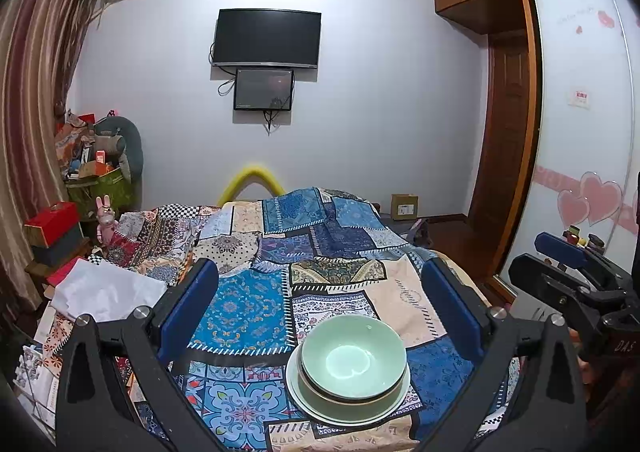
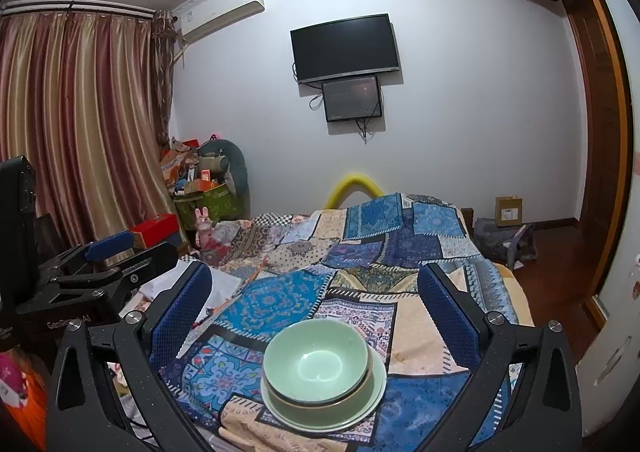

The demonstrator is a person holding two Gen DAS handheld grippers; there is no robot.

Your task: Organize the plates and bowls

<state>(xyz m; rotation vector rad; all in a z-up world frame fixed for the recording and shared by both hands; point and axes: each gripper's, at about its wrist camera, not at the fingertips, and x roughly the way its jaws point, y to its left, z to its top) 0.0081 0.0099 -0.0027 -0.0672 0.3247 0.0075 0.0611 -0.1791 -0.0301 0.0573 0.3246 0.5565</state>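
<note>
Status: the pale green glazed ceramic bowl (image 1: 354,358) sits nested on what looks like a second bowl or plate with a darker rim, and all of it rests on a wide pale green ceramic plate (image 1: 316,408). The stack stands on the bed covered by a blue-and-beige patchwork quilt (image 1: 248,308), at 6 o'clock in both wrist views. Judged from this, the stacking looks done; no loose dishes show elsewhere, so little or nothing seems left.

Left gripper (image 1: 320,308): fingers spread wide, nothing between the pads, stack lying below and between them, untouched. Right gripper (image 2: 314,306): the same, fingers apart and empty, stack at 6 o'clock.

Surroundings, left to right: striped brown curtain (image 2: 80,123) at 9 o'clock; cluttered corner with a green bag (image 1: 104,187); black wall-mounted television (image 1: 266,37) at 12 o'clock; wooden wardrobe (image 1: 508,123) at 3 o'clock. Nothing obstructs the stack.
</note>
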